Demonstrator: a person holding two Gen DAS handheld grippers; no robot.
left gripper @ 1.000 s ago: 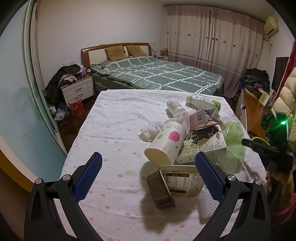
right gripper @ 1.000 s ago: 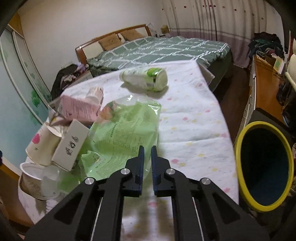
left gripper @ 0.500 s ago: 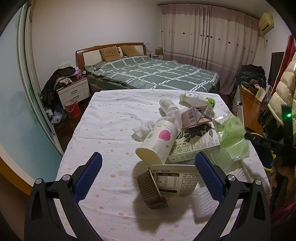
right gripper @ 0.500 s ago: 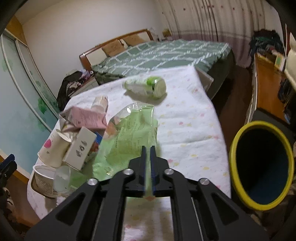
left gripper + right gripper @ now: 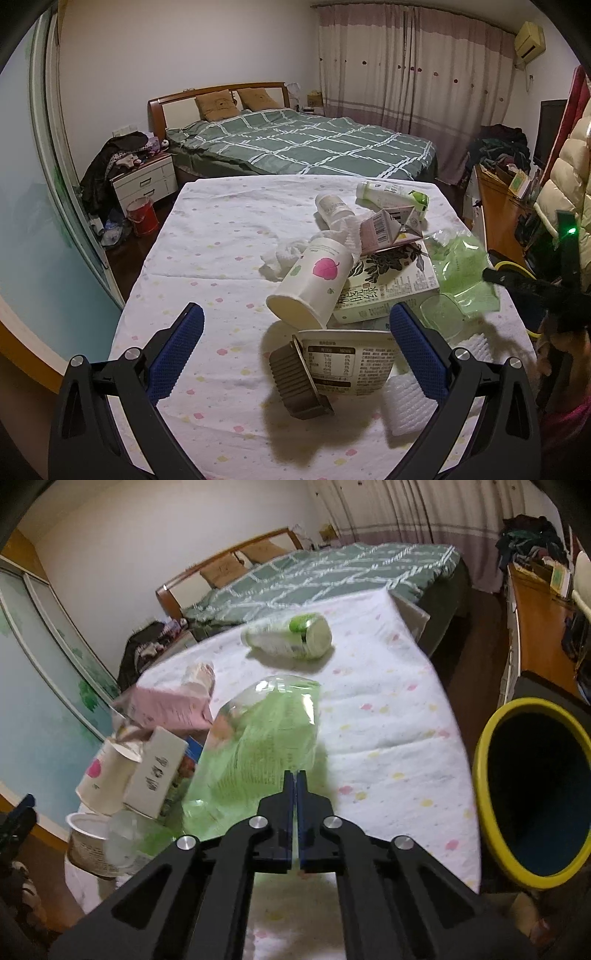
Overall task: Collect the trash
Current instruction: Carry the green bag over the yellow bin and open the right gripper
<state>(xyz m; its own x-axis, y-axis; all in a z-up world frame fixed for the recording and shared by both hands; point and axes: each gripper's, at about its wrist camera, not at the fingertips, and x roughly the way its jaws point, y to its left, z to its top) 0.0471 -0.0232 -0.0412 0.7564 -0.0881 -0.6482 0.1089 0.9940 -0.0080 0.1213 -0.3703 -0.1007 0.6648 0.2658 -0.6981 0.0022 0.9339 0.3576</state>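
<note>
Right gripper (image 5: 295, 775) fingers clenched on the near edge of the green plastic bag (image 5: 258, 746) — thin film pinched flat between them, bag lifted partly off the worktop (image 5: 388, 716). Left gripper (image 5: 295, 332) fingers spread wide, holding nothing, hovering above the instant-noodle bowl (image 5: 347, 358).

Step in hand: carrying the bag off the trash pile toward the yellow-rimmed bin (image 5: 532, 794), which sits just right of the bag, past the worktop edge. Next move likely calls for swinging right until the bag hangs over the bin mouth, then letting go — the film is limp and light, so it may cling or drape on the rim.

Bag looks translucent green with printed text, crumpled, clear at its far end. Left of the bag: pink carton (image 5: 170, 709), white box (image 5: 155, 771), paper cup (image 5: 107, 775), all touching in a heap. Beyond the bag, a green-capped bottle (image 5: 291, 635) lies on its side, apart.
</note>
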